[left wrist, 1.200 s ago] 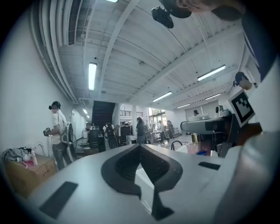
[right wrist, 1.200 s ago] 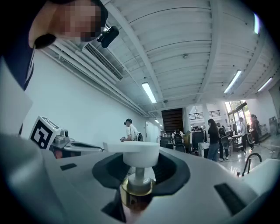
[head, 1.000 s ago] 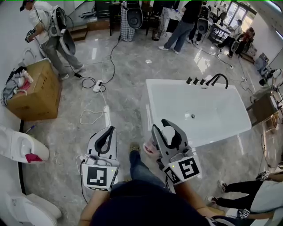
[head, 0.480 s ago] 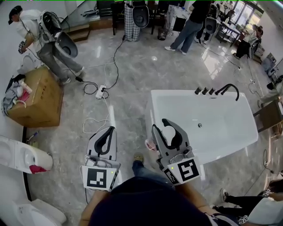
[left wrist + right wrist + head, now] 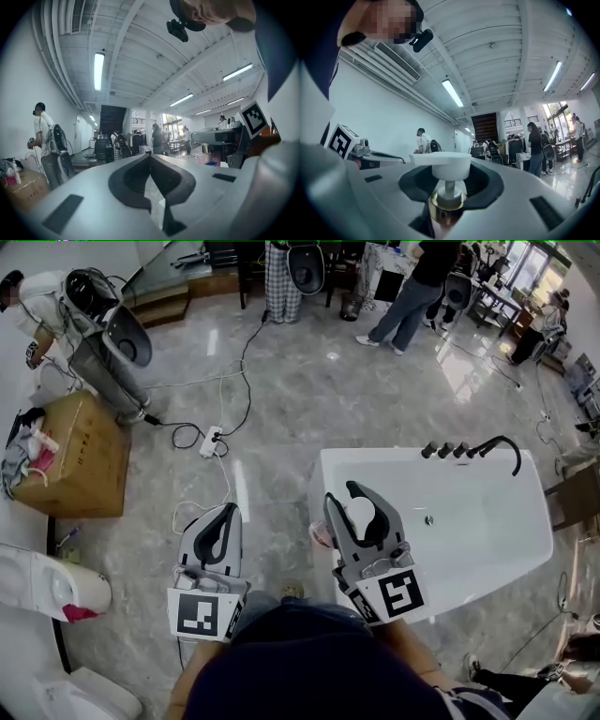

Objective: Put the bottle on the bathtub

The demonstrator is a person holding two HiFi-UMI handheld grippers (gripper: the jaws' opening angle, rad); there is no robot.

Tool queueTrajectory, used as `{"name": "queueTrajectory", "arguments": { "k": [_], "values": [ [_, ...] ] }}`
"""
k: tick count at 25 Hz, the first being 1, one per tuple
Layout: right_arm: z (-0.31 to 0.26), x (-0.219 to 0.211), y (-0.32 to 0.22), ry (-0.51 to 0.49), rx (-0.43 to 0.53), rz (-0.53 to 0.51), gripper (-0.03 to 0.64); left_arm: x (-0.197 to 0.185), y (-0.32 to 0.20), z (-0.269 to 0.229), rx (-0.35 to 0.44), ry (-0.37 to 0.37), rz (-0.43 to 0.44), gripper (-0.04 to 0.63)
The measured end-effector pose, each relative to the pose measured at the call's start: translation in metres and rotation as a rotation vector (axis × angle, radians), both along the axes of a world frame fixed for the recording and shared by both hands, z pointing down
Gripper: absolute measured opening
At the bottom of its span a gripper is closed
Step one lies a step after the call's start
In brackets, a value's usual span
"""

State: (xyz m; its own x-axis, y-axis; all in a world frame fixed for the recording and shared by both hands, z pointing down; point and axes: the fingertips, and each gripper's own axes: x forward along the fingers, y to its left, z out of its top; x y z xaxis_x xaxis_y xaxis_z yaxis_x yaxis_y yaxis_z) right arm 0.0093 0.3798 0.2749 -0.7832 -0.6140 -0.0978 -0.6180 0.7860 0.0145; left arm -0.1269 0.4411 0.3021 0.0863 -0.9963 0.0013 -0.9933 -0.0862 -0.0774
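Note:
A pump bottle [image 5: 445, 185] with a white pump head and a gold collar stands upright between the jaws of my right gripper [image 5: 364, 514], which is shut on it. In the head view the white pump head [image 5: 359, 516] shows between the jaws and a pink base [image 5: 321, 536] pokes out below. That gripper hangs over the near left corner of the white bathtub [image 5: 469, 549]. My left gripper [image 5: 221, 529] is held over the floor to the left of the tub, shut with nothing in it [image 5: 152, 180].
Black taps [image 5: 473, 448] stand on the tub's far rim. A cardboard box [image 5: 70, 456] with clothes and a white toilet [image 5: 42, 579] are at the left. A power strip and cables [image 5: 212, 439] lie on the marble floor. Several people stand at the back.
The view has moved closer to the bathtub; both grippers are carried forward, the right one now over the tub's near left corner, the bottle still held.

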Motion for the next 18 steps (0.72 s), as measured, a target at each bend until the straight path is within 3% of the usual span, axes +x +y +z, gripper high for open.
{"name": "queueTrajectory", "arguments": {
  "k": [9,18],
  "values": [
    [0.022,-0.009,-0.075,0.020,-0.072,0.038,0.149,-0.027,-0.070,0.017,-0.044,0.027,-0.012,0.023],
    [0.030,-0.041,-0.176,0.042,-0.064,0.184,0.149,-0.076,-0.190,0.023,-0.054,0.035,0.117,0.023]
  ]
}}
